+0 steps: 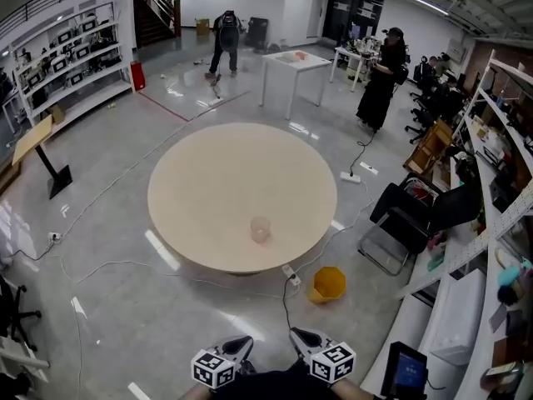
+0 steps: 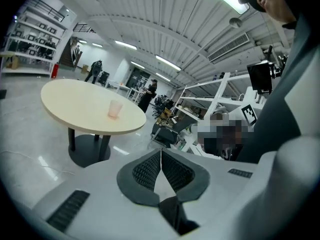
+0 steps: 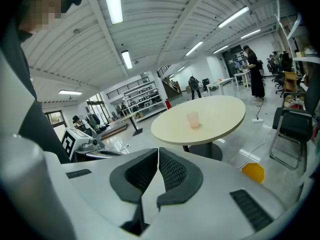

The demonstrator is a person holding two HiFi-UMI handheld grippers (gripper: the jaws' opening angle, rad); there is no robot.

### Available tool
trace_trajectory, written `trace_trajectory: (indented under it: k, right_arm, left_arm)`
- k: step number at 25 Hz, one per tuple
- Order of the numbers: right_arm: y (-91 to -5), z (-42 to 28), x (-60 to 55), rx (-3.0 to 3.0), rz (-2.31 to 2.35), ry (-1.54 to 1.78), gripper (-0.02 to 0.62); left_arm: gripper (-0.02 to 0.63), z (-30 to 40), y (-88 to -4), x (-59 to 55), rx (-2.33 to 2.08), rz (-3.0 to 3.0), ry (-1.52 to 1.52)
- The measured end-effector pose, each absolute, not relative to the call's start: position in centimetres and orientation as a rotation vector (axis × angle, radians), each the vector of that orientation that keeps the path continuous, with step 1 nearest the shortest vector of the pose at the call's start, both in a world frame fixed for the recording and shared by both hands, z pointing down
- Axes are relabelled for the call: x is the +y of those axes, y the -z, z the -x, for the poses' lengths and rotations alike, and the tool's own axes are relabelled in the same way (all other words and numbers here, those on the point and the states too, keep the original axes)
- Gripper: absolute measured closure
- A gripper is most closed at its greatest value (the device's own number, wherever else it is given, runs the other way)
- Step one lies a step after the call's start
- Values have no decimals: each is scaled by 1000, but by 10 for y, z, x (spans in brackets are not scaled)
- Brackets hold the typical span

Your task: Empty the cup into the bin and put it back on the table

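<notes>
Left tongs [image 2: 161, 156]: pressed together, nothing between the pads. Right tongs [image 3: 158, 156]: likewise pressed together and empty. Both low at 6 o'clock in the head view, side by side, pointing towards the round surface [image 1: 208, 173] and well apart from it. Cup [image 1: 261, 229]: upright on the surface near its 5 o'clock rim, pale and possibly translucent; contents not discernible at this range. Yellow bin [image 1: 328, 284]: on the floor just off the surface's rim at 4 o'clock, beside a black chair [image 1: 408, 219]. Two standing persons far off at 12 and 1 o'clock.
</notes>
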State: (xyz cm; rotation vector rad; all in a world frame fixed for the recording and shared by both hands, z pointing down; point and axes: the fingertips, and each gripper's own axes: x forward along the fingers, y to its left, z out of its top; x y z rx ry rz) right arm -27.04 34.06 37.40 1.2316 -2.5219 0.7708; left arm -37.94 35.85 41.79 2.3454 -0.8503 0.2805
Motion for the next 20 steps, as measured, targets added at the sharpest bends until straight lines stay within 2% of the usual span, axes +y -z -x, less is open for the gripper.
trace_trajectory:
  k: [9,16,20]
  right_arm:
    - [-389,270,301,-2519,-1217,-800,578]
    - [-383,244,215,-2624,-1174,-779,578]
    - [-382,220,166,-2685,-1093,-801,578]
  left_arm:
    - [581,371,-410,320,-781,-2367,-150]
    - [581,360,-410,258,-977,-2284,-150]
    - [581,331,-404,215,-1060,-2278,-175]
